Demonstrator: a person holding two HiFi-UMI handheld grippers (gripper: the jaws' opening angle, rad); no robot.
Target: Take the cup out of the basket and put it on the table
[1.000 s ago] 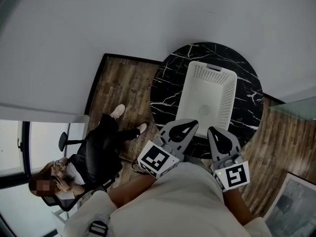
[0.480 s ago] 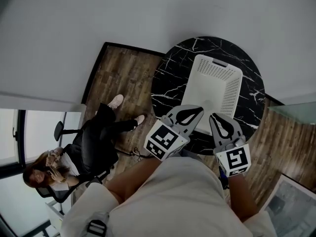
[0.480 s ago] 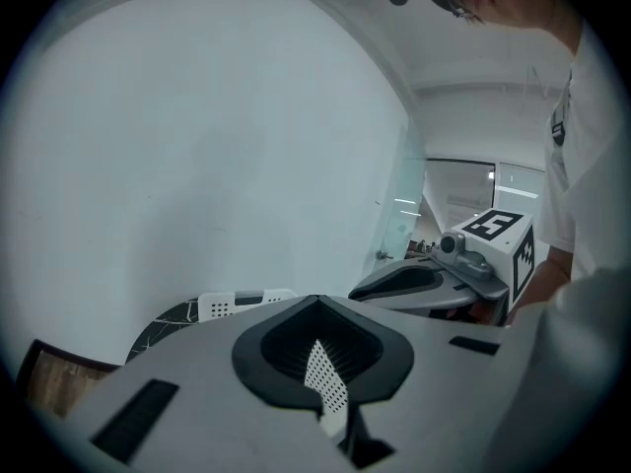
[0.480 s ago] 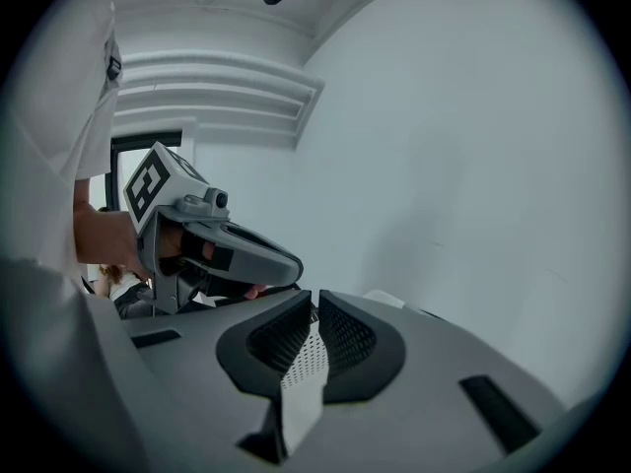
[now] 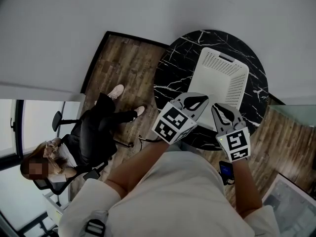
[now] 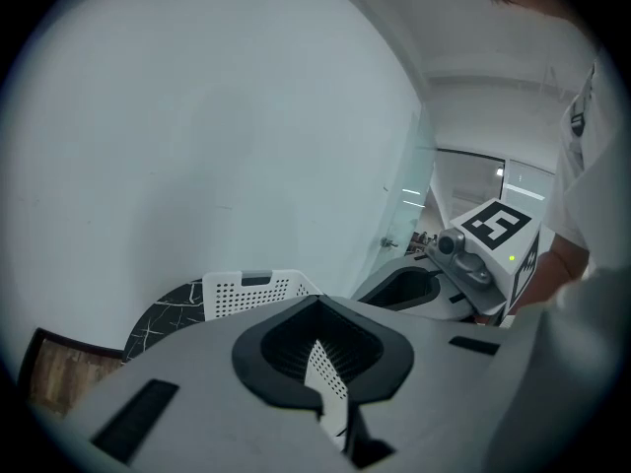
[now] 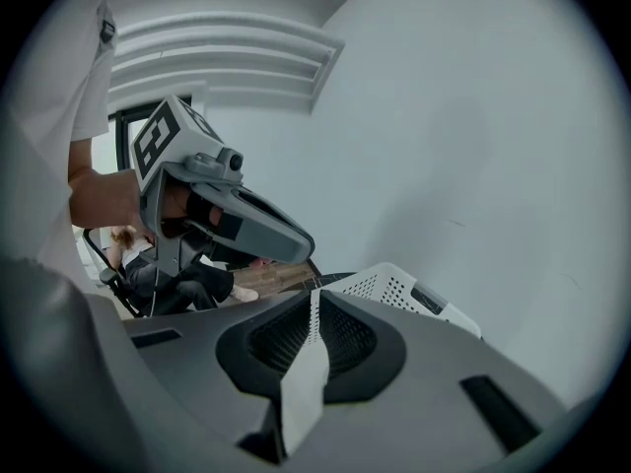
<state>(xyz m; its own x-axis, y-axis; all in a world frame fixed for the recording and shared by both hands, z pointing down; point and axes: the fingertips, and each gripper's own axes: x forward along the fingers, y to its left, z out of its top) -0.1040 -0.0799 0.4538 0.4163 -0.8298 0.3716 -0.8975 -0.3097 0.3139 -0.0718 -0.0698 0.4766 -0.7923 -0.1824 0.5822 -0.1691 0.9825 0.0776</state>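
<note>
Cup, location: the task places it inside the basket [image 5: 240, 90], but no view shows it now, since both tools cover the basket's near end in the head view.
Cup, handling (judged): probably light and rigid, with a smooth wall that could slip between the pads. Its material, and so how fragile it is, cannot be told.
Cup, hold (judged): pinch across the rim wall with one jaw inside and one outside, or around the body if the spread allows. Then lift straight up to clear the basket's wall.
Basket: white, with perforated walls and a handle slot at the far end. It stands on the bench [image 5: 173, 83], a round black marbled top, over its right part.
Left tool [image 5: 201, 99]: jaws drawn together to a narrow slit with nothing between them. Only the basket's perforated wall shows through the gap in the left gripper view. It hangs over the bench's near edge, at the basket's near end, and touches nothing.
Right tool [image 5: 220, 110]: jaws likewise pressed nearly together and empty. It is held just beside the left tool and points at the basket.
Readiness (judged): either tool must spread its jaws before it can take the cup.
</note>
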